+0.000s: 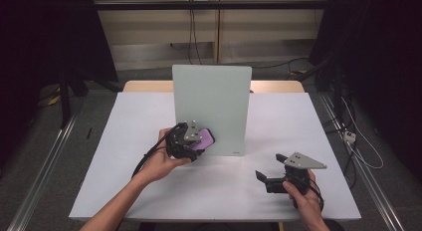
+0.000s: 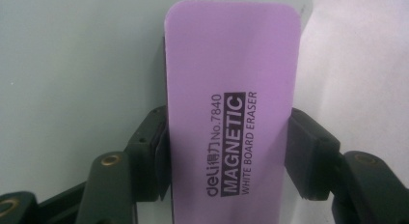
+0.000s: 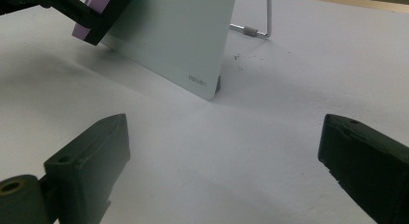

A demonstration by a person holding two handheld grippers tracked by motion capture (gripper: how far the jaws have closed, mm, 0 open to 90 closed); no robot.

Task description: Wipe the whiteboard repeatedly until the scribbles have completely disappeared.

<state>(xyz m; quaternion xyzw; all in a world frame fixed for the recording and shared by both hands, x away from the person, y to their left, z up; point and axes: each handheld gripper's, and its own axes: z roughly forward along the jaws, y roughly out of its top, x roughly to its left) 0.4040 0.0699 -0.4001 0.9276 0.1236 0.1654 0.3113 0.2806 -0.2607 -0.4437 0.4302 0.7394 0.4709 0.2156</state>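
Left claw (image 2: 226,156): I'm clamping the purple eraser (image 2: 231,89) flat against the whiteboard (image 1: 211,99) for wiping.
Right claw (image 1: 272,172): I'm resting it wide open, empty, clear of the board.

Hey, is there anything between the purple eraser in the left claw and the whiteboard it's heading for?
Nothing visible. The left claw is shut on the purple eraser, which sits right at the lower part of the whiteboard. The right claw rests open, off to the side.

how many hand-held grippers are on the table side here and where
2. The left hand-held gripper holds the purple eraser against the upright whiteboard; the right hand-held gripper sits open near the table's front right.
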